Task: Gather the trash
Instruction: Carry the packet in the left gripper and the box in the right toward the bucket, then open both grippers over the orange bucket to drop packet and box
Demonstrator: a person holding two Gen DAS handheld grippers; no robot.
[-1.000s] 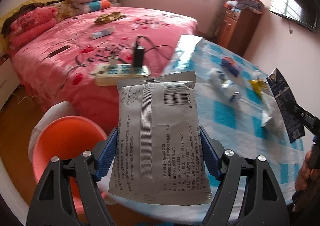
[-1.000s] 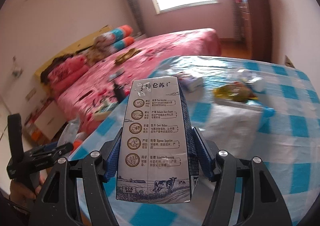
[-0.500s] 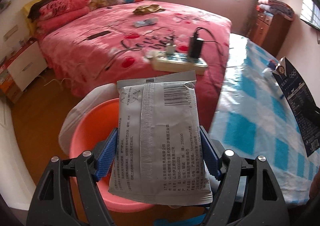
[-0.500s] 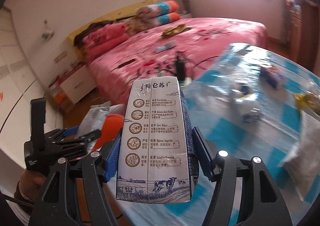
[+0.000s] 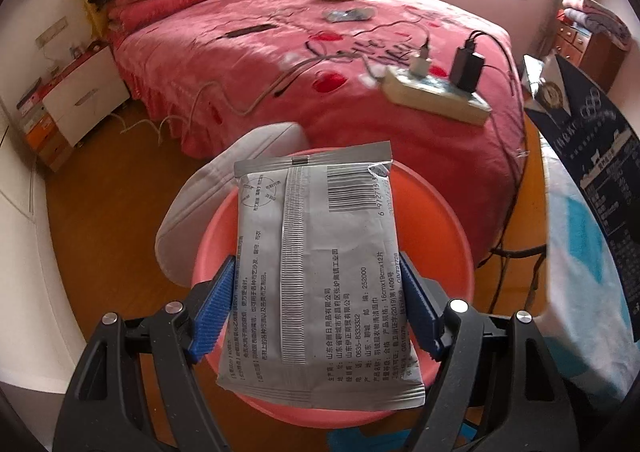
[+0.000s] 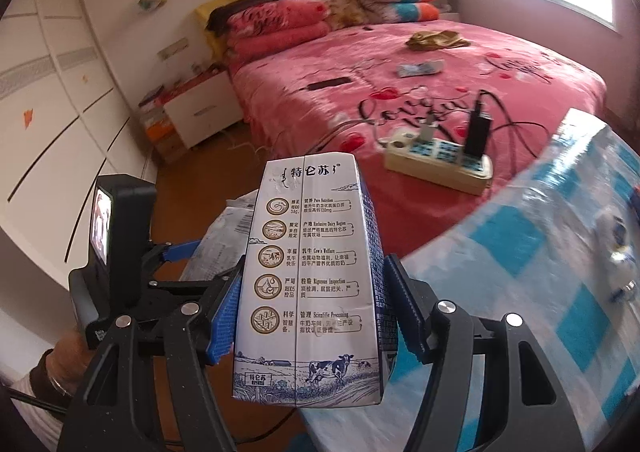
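Observation:
My left gripper (image 5: pixel 316 312) is shut on a grey printed packet (image 5: pixel 320 264) and holds it right above a round orange-red bin (image 5: pixel 436 220) with a white bag (image 5: pixel 216 188) at its rim. My right gripper (image 6: pixel 310 312) is shut on a white and blue milk carton (image 6: pixel 308 284). The carton also shows at the right edge of the left wrist view (image 5: pixel 596 156). The left gripper with the packet (image 6: pixel 224 236) shows behind the carton in the right wrist view.
A table with a blue checked cloth (image 6: pixel 560 292) stands on the right, with trash on it (image 6: pixel 622 252). A pink bed (image 5: pixel 320 52) holds a power strip (image 5: pixel 436 92) with chargers and cables. A white nightstand (image 5: pixel 80 96) stands left. The floor is wood.
Both grippers have swung left away from the table toward the bin. The packet now hangs over the bin's middle, and the carton has come closer beside it.

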